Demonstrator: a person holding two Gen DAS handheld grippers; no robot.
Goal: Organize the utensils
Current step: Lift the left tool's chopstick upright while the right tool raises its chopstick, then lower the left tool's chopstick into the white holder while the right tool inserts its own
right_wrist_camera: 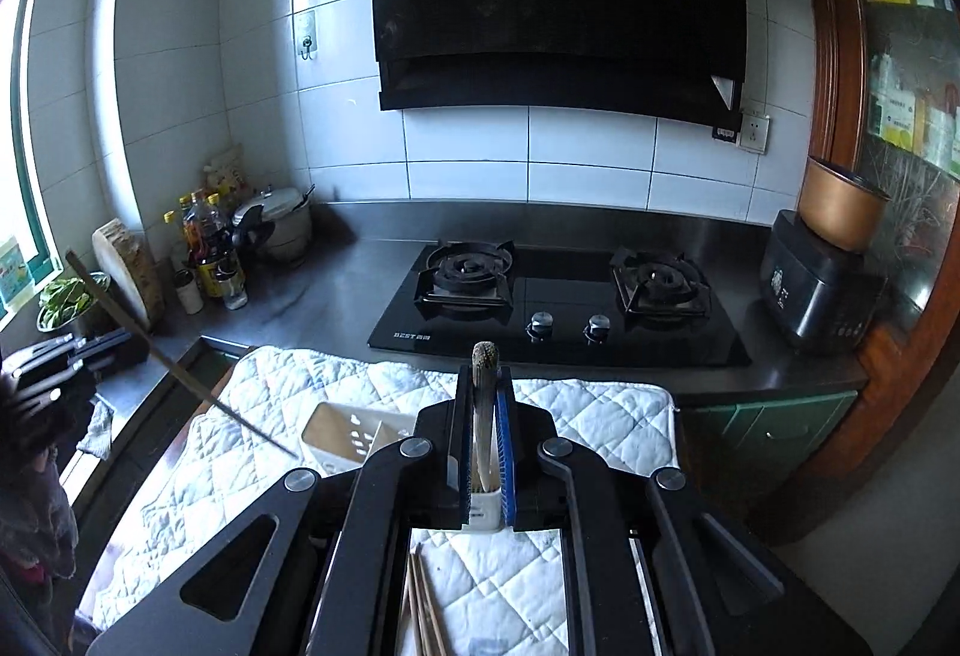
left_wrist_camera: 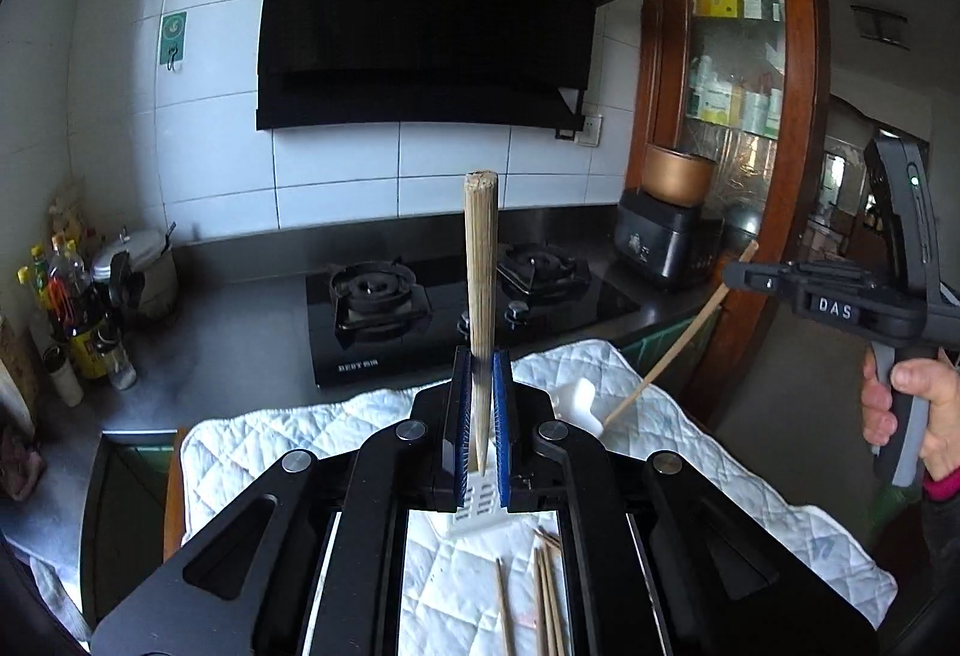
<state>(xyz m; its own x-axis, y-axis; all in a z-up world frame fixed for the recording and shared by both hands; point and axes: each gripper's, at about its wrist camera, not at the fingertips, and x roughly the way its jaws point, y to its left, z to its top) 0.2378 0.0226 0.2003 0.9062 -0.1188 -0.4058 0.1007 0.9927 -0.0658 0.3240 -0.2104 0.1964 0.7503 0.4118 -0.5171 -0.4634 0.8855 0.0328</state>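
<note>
Left claw (left_wrist_camera: 480,410): I hold one bamboo chopstick (left_wrist_camera: 481,260), clamped low.
Right claw (right_wrist_camera: 483,440): clamped on another chopstick (right_wrist_camera: 485,398).
Handling: light, stiff, smooth; I judge mid-shaft best.
Holder (right_wrist_camera: 342,437): ten o'clock.

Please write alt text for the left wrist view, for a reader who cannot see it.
The left tongs are shut on one bamboo chopstick, held upright above a white quilted cloth. At right, the right tongs hold another chopstick; a gas stove lies behind.
</note>
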